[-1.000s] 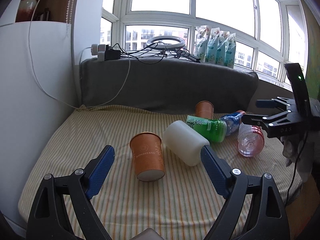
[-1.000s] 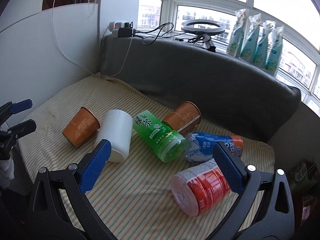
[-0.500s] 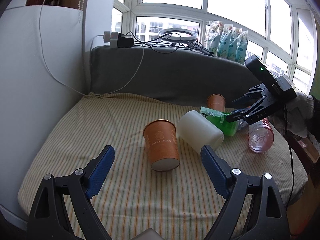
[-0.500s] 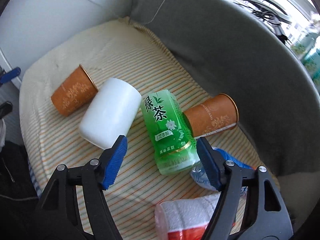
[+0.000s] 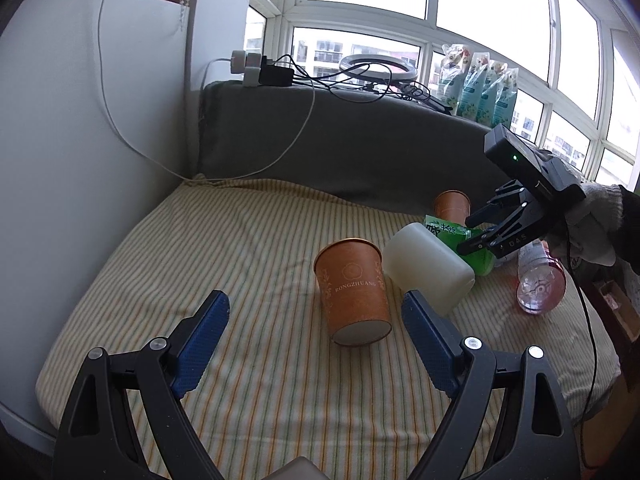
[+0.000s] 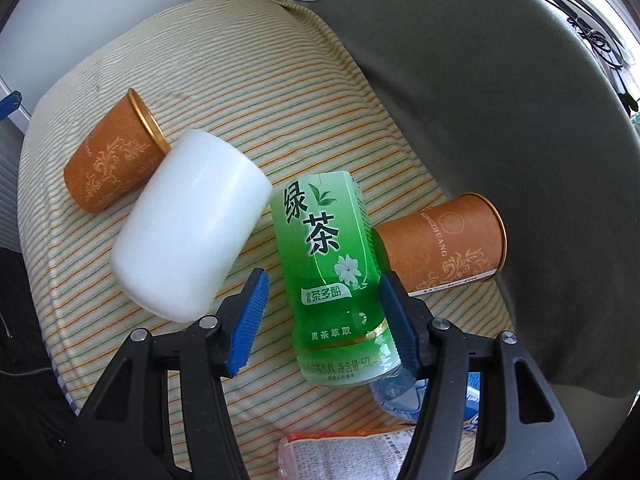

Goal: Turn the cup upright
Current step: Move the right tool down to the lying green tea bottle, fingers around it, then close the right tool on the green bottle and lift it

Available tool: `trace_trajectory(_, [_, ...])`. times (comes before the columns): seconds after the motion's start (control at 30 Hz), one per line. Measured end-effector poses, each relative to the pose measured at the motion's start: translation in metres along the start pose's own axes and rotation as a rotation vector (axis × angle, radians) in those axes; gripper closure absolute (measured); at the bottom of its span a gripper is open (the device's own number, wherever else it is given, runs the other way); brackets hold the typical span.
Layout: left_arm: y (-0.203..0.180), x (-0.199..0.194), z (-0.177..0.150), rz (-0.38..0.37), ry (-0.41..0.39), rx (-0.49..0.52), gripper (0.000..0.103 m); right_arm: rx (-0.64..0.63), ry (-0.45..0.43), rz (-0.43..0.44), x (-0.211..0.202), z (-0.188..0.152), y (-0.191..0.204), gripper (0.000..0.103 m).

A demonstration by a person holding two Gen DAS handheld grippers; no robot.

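Several cups lie on their sides on a striped cushion [image 5: 240, 248]. A green tea cup [image 6: 332, 268] lies between a white cup [image 6: 188, 224] and an orange paper cup [image 6: 440, 252]. My right gripper [image 6: 324, 320] is open, its blue pads either side of the green cup's lower half; the right pad is near or touching it. It shows in the left wrist view [image 5: 476, 232] above the green cup [image 5: 472, 248]. A second orange cup [image 5: 354, 288] lies ahead of my open, empty left gripper [image 5: 316, 344].
A blue-labelled cup [image 6: 404, 396] and a red-labelled clear cup [image 5: 540, 280] lie at the cushion's right end. A grey backrest [image 5: 360, 148] runs behind, with cables and a ring light [image 5: 376, 68] on the sill. A white wall [image 5: 80, 160] is left.
My right gripper has dropped toward the cushion and closed in on the green tea cup, which now sits between its pads. My left gripper has drifted slightly; the cups have not moved.
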State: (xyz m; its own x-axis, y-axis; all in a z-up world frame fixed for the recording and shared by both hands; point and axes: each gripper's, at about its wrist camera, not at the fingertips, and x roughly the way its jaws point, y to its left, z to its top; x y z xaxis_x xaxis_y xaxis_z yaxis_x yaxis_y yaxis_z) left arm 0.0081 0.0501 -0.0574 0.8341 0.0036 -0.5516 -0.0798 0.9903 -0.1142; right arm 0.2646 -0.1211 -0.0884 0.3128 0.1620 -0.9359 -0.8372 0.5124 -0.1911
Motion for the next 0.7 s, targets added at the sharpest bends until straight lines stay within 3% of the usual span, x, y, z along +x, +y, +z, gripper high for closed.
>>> trace_trajectory(0.6, [0.012,-0.004,0.000,0.017,-0.014,-0.014,0.015,-0.122,0.083,-0.072,0.023,0.019,0.016,0.036])
trace_trajectory(0.7, [0.013,-0.005,-0.001,0.017,-0.014,-0.017,0.015,-0.157,0.115,-0.107,0.023,0.021,0.022,0.043])
